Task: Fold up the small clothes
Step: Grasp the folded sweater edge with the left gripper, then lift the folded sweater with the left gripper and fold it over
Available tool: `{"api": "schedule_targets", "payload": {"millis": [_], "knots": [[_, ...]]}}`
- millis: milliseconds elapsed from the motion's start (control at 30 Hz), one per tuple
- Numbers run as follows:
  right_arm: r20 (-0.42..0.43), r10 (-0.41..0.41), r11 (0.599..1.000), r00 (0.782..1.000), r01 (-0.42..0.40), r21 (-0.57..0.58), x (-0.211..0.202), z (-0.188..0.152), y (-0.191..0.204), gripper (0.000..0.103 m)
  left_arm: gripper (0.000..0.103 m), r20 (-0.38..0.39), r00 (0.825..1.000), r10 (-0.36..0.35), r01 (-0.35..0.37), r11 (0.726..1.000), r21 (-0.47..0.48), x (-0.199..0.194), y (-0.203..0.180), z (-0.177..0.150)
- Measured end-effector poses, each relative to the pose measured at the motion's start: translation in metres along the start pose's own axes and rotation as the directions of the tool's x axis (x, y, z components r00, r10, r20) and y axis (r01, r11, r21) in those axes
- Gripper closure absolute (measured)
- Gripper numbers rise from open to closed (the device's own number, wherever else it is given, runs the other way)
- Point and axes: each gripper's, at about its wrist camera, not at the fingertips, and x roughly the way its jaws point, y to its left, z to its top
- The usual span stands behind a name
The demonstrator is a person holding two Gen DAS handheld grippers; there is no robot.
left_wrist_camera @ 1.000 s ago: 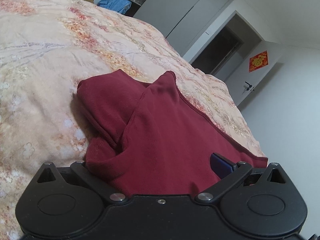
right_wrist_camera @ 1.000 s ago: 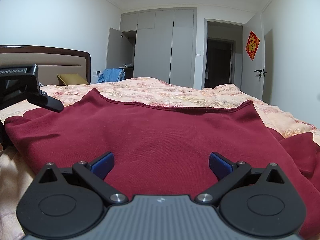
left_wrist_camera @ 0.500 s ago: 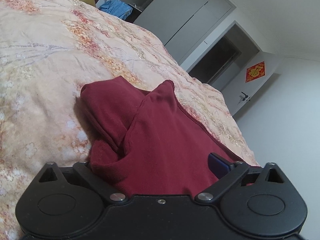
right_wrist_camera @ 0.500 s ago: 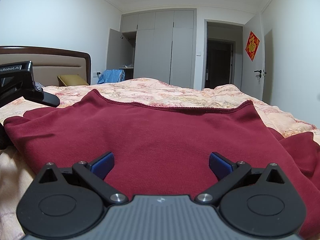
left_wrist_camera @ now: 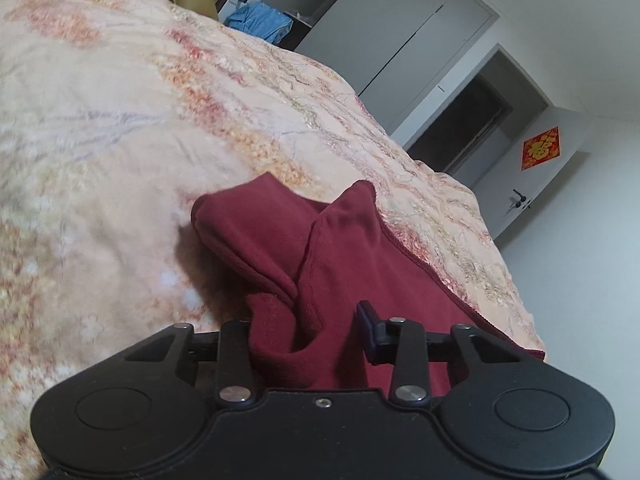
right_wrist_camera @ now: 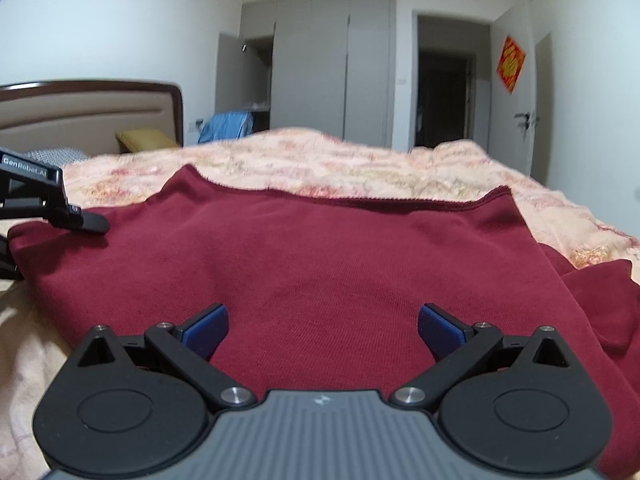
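The left gripper (left_wrist_camera: 310, 334) is pinching a bunched fold of the maroon garment (right_wrist_camera: 320, 264), which is lying spread near the bed's (left_wrist_camera: 120, 120) foot edge; the right gripper (right_wrist_camera: 322, 326) is hovering over it, jaws wide apart and holding nothing. The pinched sleeve should be carried inward flat, without dragging the body cloth (judgement only). A blue cloth (right_wrist_camera: 226, 124) and yellow cushion (right_wrist_camera: 146, 138) are sitting well apart beyond the headboard edge, obstructing nothing.
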Motion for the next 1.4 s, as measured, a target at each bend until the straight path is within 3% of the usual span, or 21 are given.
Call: {"api": "schedule_targets", "payload": {"millis": [367, 633, 767, 900, 1067, 1200, 1300, 1400], "knots": [[-0.095, 0.042, 0.999, 0.995, -0.043, -0.010, -0.007, 0.014, -0.005, 0.000, 0.065, -0.003, 1.000, 0.014, -0.013, 0.997, 0.075, -0.002, -0.020, 0.008], [-0.103, 0.038, 0.999, 0.994, -0.039, -0.013, -0.037, 0.015, -0.019, 0.000, 0.087, 0.005, 1.000, 0.004, -0.005, 0.974, 0.227, -0.002, -0.057, 0.021], [-0.104, 0.013, 1.000, 0.994, -0.013, -0.007, -0.057, 0.010, -0.028, 0.000, 0.089, 0.008, 0.999, -0.050, 0.045, 0.938, 0.344, -0.001, -0.099, 0.022], [-0.095, -0.029, 0.999, 0.995, 0.030, 0.010, -0.078, 0.004, -0.040, 0.000, 0.089, 0.001, 0.991, -0.134, 0.116, 0.863, 0.491, -0.005, -0.150, 0.006], [-0.111, -0.138, 0.990, 0.984, 0.137, -0.018, -0.099, -0.004, -0.054, 0.000, 0.089, -0.090, 0.960, -0.265, 0.266, 0.762, 0.591, -0.011, -0.204, -0.026], [-0.136, -0.220, 0.975, 0.966, 0.215, -0.049, -0.111, -0.011, -0.065, 0.000, 0.089, -0.244, 0.905, -0.347, 0.424, 0.699, 0.576, -0.010, -0.228, -0.056], [-0.167, -0.261, 0.965, 0.951, 0.255, -0.056, -0.117, -0.017, -0.075, 0.000, 0.089, -0.342, 0.880, -0.331, 0.473, 0.683, 0.556, 0.002, -0.235, -0.080], [-0.195, -0.285, 0.959, 0.939, 0.280, -0.051, -0.122, -0.024, -0.079, 0.000, 0.087, -0.404, 0.865, -0.298, 0.488, 0.689, 0.536, 0.013, -0.230, -0.097]]}}
